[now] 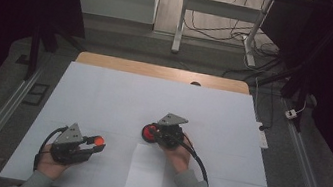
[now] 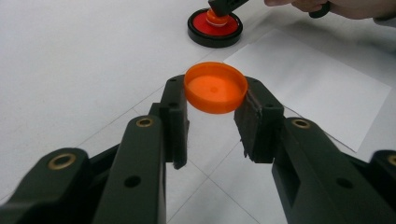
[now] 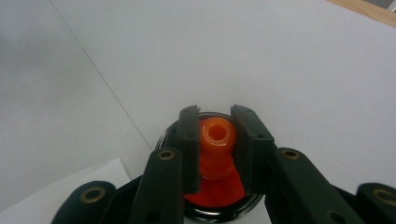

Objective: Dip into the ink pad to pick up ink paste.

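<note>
My left gripper (image 2: 212, 112) is clamped on the orange cap (image 2: 215, 87), holding it off the table (image 1: 103, 93) near the front edge, left of the paper sheet (image 1: 146, 169). My right gripper (image 3: 215, 140) is pinched tight on the orange nozzle (image 3: 216, 144) of the black-rimmed red dish (image 1: 149, 133), which sits around the middle of the table.

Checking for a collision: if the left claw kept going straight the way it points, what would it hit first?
Probably the round black dish with the red inside, where the right claw grips an orange nozzle; bare white table lies between, though depth is uncertain.
</note>
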### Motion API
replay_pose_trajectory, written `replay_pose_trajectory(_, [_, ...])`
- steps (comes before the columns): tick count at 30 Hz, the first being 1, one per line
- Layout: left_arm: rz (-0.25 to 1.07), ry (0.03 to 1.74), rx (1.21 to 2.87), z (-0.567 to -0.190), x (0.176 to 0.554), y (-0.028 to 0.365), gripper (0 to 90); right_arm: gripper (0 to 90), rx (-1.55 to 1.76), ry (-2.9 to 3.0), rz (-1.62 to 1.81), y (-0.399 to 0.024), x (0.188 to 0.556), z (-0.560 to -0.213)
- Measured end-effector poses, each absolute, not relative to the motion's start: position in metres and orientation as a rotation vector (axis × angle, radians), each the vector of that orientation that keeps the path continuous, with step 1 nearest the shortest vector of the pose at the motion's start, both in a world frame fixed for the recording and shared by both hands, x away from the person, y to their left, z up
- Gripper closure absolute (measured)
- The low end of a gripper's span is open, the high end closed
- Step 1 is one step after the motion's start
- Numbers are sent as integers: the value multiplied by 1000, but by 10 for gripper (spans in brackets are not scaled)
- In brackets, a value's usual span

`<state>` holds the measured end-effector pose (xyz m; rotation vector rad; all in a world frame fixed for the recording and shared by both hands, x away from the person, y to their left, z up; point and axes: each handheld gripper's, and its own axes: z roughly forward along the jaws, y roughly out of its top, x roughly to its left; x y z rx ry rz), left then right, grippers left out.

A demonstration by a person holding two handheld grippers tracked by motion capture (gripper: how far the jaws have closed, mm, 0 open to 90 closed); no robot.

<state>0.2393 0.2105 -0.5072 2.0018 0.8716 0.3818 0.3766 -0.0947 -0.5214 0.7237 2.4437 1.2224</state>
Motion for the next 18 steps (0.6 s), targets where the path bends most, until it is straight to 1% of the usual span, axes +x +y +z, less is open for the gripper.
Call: replay_pose_trajectory(18, [382, 867, 1998, -506, 239, 212, 652, 727, 730, 2418, 1263, -97, 375, -526])
